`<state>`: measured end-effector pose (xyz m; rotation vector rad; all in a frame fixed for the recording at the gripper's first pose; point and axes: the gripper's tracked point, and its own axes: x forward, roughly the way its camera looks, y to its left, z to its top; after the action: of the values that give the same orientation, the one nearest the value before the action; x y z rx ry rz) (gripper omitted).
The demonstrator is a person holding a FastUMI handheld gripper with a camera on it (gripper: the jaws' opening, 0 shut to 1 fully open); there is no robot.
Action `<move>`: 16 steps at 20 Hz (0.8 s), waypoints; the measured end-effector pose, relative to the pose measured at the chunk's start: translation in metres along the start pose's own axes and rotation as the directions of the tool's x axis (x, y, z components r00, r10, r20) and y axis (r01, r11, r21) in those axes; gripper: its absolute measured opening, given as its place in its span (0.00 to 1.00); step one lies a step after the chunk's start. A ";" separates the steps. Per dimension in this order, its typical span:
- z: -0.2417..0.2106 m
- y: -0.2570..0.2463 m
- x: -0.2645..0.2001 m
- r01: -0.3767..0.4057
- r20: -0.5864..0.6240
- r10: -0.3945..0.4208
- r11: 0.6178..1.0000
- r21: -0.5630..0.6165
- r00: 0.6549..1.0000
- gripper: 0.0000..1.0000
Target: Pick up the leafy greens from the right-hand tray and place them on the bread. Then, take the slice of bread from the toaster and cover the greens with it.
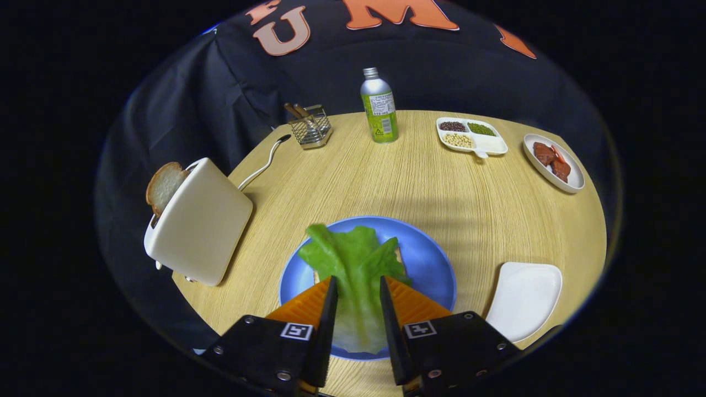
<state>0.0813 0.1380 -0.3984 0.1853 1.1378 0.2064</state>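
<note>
A printed label is wrapped around the metal bottle (379, 106) at the far side of the round wooden table (419, 182), but its writing is too small to be made out; square coded markers are seen on the body of the gripper (356, 291).

The gripper's fingers are held apart, and the leafy greens (353, 264) are seen in the gap between them, lying on the blue plate (427, 256); whether either finger touches the leaf cannot be told. The bread under the greens is almost wholly hidden — only a thin edge is glimpsed beside the leaf. The near rim of the plate is covered by the fingers.

A slice of bread (163, 186) is seen standing in the white toaster (197, 221) to the left of the plate, its lower half sunk in the slot; the toaster's cord (263, 163) is run back off the table's far edge.

A bare white tray (523, 298) is set right of the plate, near the table's edge; a divided dish of beans (471, 136), a dish of red pieces (554, 161) and a wire holder (310, 127) are ranged along the far rim — open wood is left between them and the plate.
</note>
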 end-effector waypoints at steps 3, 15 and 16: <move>0.009 0.016 -0.012 -0.029 0.005 0.029 1.000 -0.010 1.000 0.58; 0.085 0.140 -0.084 -0.172 0.085 0.179 0.982 -0.081 0.980 0.87; 0.092 0.148 -0.087 -0.167 0.089 0.175 0.982 -0.093 0.981 0.87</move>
<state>0.1202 0.2546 -0.2478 0.2152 1.0151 0.3941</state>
